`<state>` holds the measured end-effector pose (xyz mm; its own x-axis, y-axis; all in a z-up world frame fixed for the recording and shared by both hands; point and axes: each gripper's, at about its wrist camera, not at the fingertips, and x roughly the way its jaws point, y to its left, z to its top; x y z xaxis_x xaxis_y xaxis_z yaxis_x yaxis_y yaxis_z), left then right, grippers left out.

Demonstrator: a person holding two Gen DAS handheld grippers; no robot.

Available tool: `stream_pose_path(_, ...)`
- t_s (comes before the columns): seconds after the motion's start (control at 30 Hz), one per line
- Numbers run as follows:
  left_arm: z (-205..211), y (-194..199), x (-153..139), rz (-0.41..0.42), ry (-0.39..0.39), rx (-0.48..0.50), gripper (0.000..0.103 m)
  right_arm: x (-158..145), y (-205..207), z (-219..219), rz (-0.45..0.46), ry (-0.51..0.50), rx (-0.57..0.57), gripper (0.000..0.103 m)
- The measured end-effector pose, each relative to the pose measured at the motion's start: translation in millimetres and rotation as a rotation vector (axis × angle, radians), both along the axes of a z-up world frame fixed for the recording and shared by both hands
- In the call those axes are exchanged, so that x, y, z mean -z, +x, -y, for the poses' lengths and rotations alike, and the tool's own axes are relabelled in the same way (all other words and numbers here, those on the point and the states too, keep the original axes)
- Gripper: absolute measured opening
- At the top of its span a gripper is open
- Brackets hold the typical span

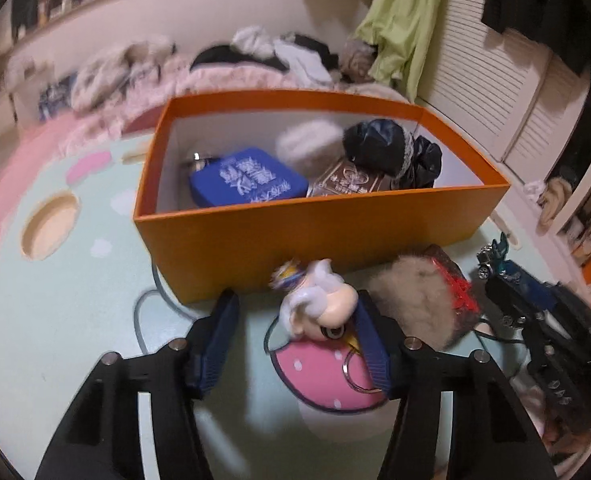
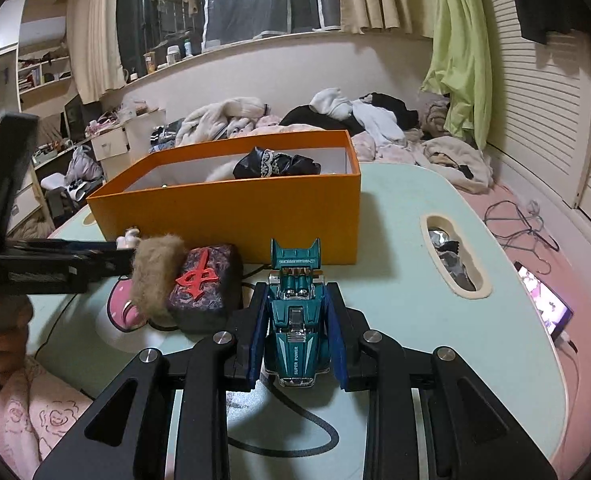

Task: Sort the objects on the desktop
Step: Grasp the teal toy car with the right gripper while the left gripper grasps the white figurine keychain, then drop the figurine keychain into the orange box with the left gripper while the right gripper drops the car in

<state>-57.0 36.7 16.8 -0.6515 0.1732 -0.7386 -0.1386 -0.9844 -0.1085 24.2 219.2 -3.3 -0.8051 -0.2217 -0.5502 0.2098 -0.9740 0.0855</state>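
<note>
Left gripper (image 1: 295, 332): left wrist view; blue-padded fingers spread wide, the figure keychain (image 1: 317, 300) between them but nearer the right pad, seemingly touching it; nothing is pinched.
Figure keychain: small glossy figurine with pale head and white hair, lying on the table (image 1: 75, 320) just in front of the orange box (image 1: 303, 236); a metal ring (image 1: 357, 372) trails toward the camera. Judged light, rigid and somewhat slippery; the rounded head is the likeliest place to pinch, the ring too thin.
Orange box: open-topped; holds a blue tin (image 1: 247, 182), a brown tin (image 1: 347, 180) and a black lace-trimmed cloth (image 1: 391, 152). Judged to be the sorting destination.
Fur pouch (image 1: 419, 300): just right of the keychain; soft, compressible, probably light.
Right gripper (image 2: 297, 334): right wrist view; pads closed against both flanks of the teal toy car (image 2: 297, 320), which points toward the box.
Teal toy car: held low over the table or resting on it, cannot tell which; judged hard, smooth-sided, fairly dense for its bulk, with wheels that would let it roll if set down carelessly. The flat flanks suit the grip.
Mahjong-tile cushion (image 2: 207, 284): left of the car, touching the fur pouch; soft.
</note>
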Motion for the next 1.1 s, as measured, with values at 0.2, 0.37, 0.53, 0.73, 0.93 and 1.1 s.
stream_pose_path(0.2, -1.7, 10.0, -5.0, -0.045, 0.047, 0.05, 0.032, 2.7, 1.4, 2.1, 0.001, 0.0, -0.005, 0.028)
stream_pose_path(0.37, 26.2, 45.2, -21.1, -0.138, 0.162, -0.003, 0.032, 0.9, 5.0, 0.6, -0.021, -0.003, -0.012, 0.028)
stream_pose_path(0.53, 44.9, 64.2, -36.0, -0.205, 0.163, -0.063, 0.032, -15.7, 13.1, 12.0, -0.065, 0.004, -0.065, 0.028)
stream_pose_path(0.73, 31.4, 31.4, -83.3, -0.267, 0.152, 0.003, 0.032, -67.3, -13.7, 27.2, -0.109, -0.084, -0.109, 0.028)
stream_pose_path(0.93, 15.2, -29.7, -106.6, -0.29, 0.072, -0.038, 0.036, -102.7, -84.3, 27.9, -0.095, -0.155, -0.047, 0.029)
stream_pose_path(1.1, 10.0, -60.6, -46.0, -0.13, 0.04, -0.049, 0.081, -53.4, -124.4, 21.2, 0.095, -0.1, 0.058, 0.065)
